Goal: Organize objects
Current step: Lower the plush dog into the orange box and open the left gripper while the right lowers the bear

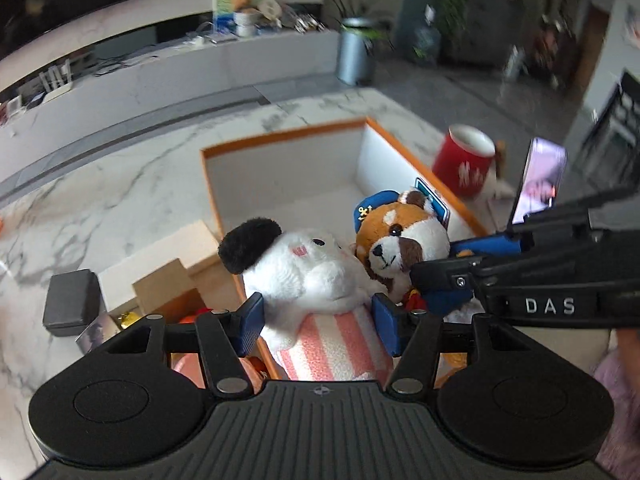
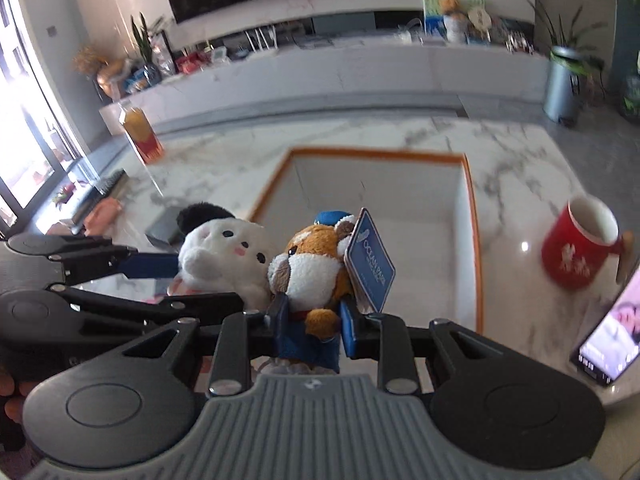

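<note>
My left gripper (image 1: 318,322) is shut on a white plush with a black ear and pink-striped body (image 1: 316,276); the plush also shows in the right wrist view (image 2: 224,254). My right gripper (image 2: 310,328) is shut on a brown-and-white dog plush with a blue cap and blue tag (image 2: 316,268); it also shows in the left wrist view (image 1: 400,236). Both plushes are held side by side over the near edge of an open orange-rimmed white box (image 1: 288,168), whose floor (image 2: 380,208) shows bare.
A red mug (image 2: 580,248) and a lit phone (image 2: 608,344) are to the right of the box on the marble table (image 1: 120,196). Cardboard boxes (image 1: 172,280) and a dark case (image 1: 72,304) lie left. A juice carton (image 2: 142,136) stands far left.
</note>
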{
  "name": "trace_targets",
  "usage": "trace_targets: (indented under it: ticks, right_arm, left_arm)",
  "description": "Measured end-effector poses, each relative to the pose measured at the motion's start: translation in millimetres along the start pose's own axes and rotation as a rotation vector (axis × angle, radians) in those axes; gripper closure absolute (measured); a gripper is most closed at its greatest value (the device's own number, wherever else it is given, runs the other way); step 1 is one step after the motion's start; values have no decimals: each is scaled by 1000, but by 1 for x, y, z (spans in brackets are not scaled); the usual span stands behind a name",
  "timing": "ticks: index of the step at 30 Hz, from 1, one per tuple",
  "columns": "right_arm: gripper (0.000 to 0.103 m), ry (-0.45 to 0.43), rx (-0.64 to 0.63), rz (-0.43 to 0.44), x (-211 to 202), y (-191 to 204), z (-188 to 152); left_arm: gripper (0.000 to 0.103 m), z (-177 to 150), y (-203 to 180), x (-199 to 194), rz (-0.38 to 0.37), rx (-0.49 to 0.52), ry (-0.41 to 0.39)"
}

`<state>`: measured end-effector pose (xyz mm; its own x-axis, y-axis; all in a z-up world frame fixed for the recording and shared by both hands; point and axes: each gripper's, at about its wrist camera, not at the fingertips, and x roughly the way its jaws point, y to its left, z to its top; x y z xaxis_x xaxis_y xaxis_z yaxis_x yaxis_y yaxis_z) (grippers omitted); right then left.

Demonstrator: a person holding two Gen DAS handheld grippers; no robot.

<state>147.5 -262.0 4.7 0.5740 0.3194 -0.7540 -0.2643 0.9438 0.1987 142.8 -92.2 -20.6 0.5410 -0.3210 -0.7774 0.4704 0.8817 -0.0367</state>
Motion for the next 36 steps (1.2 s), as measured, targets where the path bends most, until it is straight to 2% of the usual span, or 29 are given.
trace_targets:
  ticks: [4,8,12,22,27,30,32,36]
  right_arm:
    - [75,73,44,30,24,-14,-5]
    - [75,125,55,56,44,-17,-6]
    - [75,180,23,49,62,-8,-10]
    - [75,269,106,98,89,-23,-13]
    - [75,277,110,99,93,-22,-14]
    - [74,278,99,92,91,-20,-14]
    - [74,280,98,92,91,-20,-13]
    - [75,281,103,86,89,-21,-12]
  left_arm:
    - [37,-5,-16,19,43,103,43]
    - [36,-7,-33,33,117,224,88]
    - [36,-8,-37,43,133,270,133]
    - [34,-6,-30,54,109,264,188]
    - [32,-6,-19,46,23,228,181]
    - [28,-6,-12,36,-28,202,157]
    - [24,-8,-8,24,-31,186,120]
    - [24,-13,5,-7,-49,117,30]
